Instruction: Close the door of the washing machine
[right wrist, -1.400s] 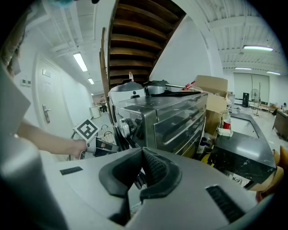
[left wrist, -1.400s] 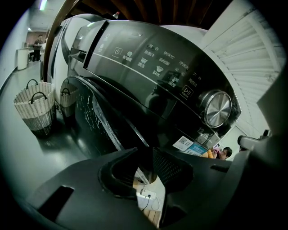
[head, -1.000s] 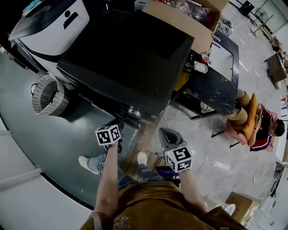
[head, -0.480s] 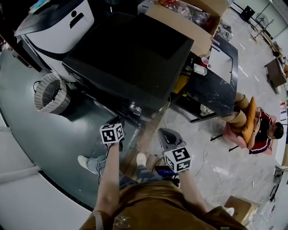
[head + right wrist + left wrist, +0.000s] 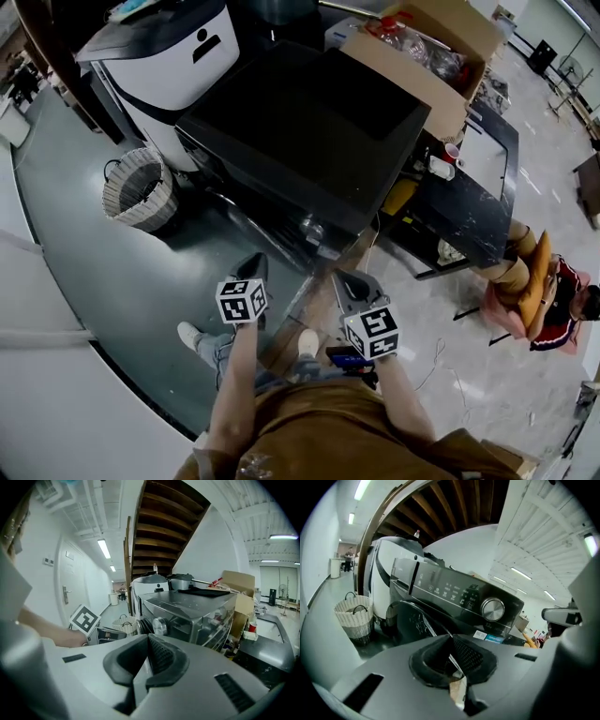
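Left gripper view shows your left claw [image 5: 451,641], just closing almost shut on nothing, facing the washer's [image 5: 464,595] door [image 5: 410,620], apparently ajar; right claw [image 5: 147,641] shut, empty; push the rim squarely until latched.

- The left gripper [image 5: 253,267] has just been closing its jaws; they now stand nearly together with nothing between them.
- It has drawn back from the washing machine [image 5: 309,131] front.
- The right gripper [image 5: 352,284], beside it, has backed off too.
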A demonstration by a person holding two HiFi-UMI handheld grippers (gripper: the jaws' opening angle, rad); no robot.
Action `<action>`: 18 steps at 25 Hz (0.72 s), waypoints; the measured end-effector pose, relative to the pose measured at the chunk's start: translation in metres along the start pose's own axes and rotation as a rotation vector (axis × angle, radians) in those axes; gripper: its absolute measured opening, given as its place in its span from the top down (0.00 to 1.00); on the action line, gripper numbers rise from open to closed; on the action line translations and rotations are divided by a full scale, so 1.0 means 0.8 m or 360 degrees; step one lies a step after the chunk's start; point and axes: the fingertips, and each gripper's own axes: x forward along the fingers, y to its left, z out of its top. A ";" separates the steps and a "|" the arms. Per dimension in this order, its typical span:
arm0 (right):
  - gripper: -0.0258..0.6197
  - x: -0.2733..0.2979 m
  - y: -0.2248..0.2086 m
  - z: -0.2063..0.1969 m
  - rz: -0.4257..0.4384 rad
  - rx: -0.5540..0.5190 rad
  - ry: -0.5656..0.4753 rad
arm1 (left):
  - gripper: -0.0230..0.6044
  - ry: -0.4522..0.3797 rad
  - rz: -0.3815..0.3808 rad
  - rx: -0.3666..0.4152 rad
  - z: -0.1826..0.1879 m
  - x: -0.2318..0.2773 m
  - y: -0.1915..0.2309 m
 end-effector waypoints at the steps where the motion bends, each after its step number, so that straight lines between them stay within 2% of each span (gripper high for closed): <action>1: 0.94 0.002 0.006 0.004 0.0017 -0.0013 -0.0010 | 0.90 -0.0027 0.0002 0.0006 0.004 -0.011 0.000; 8: 0.94 0.020 0.042 0.033 0.0089 -0.0118 -0.0095 | 0.92 -0.0217 0.0055 0.0005 0.043 -0.085 0.019; 18: 0.94 0.024 0.083 0.080 0.0108 -0.0224 -0.0234 | 0.92 -0.0531 0.0166 0.0054 0.111 -0.202 0.026</action>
